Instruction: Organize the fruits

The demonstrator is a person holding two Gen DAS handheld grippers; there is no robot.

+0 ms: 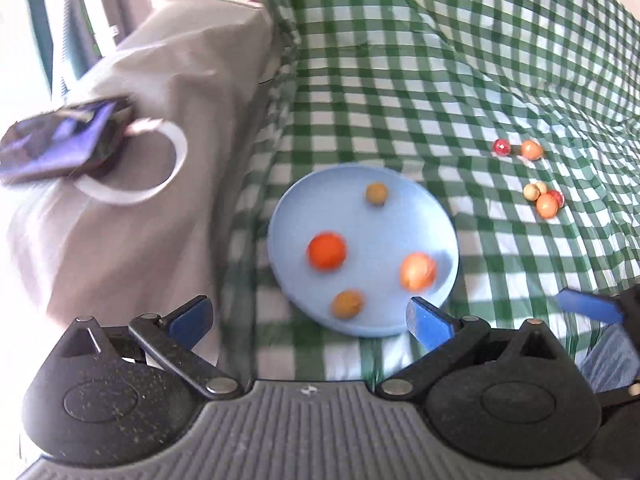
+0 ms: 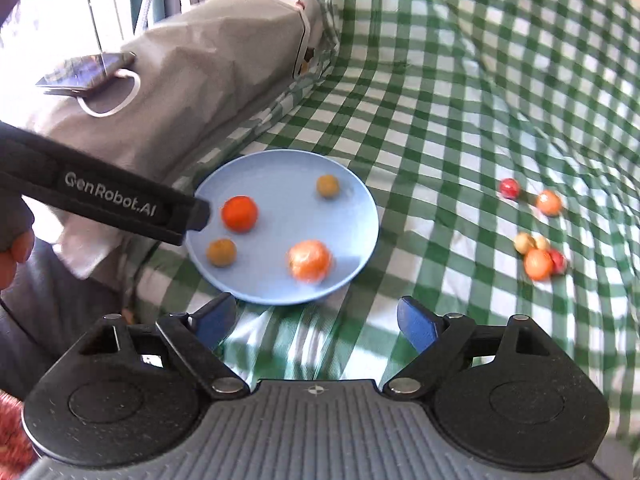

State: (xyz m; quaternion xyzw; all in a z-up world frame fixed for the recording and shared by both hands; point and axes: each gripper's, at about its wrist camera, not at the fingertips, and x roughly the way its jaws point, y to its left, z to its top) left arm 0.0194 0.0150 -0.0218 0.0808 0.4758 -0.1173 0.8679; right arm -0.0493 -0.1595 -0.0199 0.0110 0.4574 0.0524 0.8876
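Note:
A light blue plate [image 1: 380, 232] [image 2: 280, 216] lies on the green checked cloth. On it are a red-orange fruit [image 1: 327, 251] [image 2: 239, 213], a paler orange fruit [image 1: 418, 271] [image 2: 310, 261] and two small brown fruits [image 1: 376, 193] [image 1: 347, 304]. Several small red, orange and tan fruits [image 1: 546, 205] [image 2: 538, 263] lie loose on the cloth to the right. My left gripper [image 1: 310, 308] is open over the plate's near edge and holds nothing. My right gripper [image 2: 316, 304] is open just short of the plate, also with nothing in it.
A grey covered bundle [image 1: 168, 80] [image 2: 208, 60] rises left of the plate, with a phone [image 1: 60, 140] [image 2: 88, 72] and a white ring [image 1: 160, 168] on it. In the right wrist view the left gripper's black body [image 2: 112, 200] reaches over the plate's left edge, with a hand [image 2: 16, 248] behind it.

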